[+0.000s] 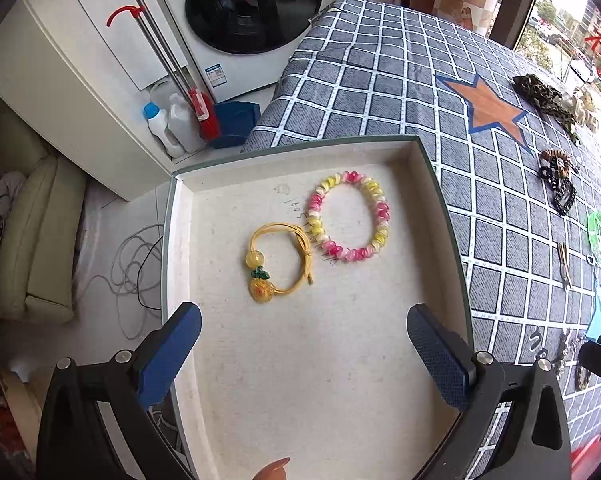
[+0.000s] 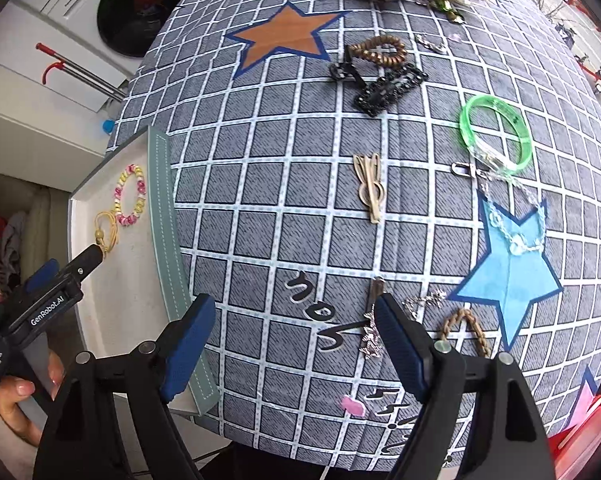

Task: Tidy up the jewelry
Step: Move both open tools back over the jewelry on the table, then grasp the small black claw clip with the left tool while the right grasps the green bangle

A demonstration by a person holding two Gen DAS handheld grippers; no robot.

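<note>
Left gripper (image 1: 304, 344): jaws spread wide, nothing between them; hangs over the bare lower half of the tray.
Right gripper (image 2: 296, 344): jaws spread, nothing pinched; over the checked tablecloth (image 2: 260, 200), right of the tray's edge.
Tray (image 1: 380, 148): shallow, pale lining, grey-green rim; sits at the table's left edge, one corner overhanging the floor.
Tray contents: pink-and-yellow bead bracelet (image 1: 348, 216) at frame centre; yellow cord bracelet (image 1: 278, 260) just beside it, lower left, its cord touching the beads.
Open room in tray: the whole near half is bare.
Loose items on cloth: green bangle (image 2: 496, 134) at upper right, gold hair clip (image 2: 370, 188) at centre, black hair clips (image 2: 380, 86) above it, silver chain (image 2: 370, 340) beside the right finger.
Clear cloth: broad patch between tray rim and gold clip.
</note>
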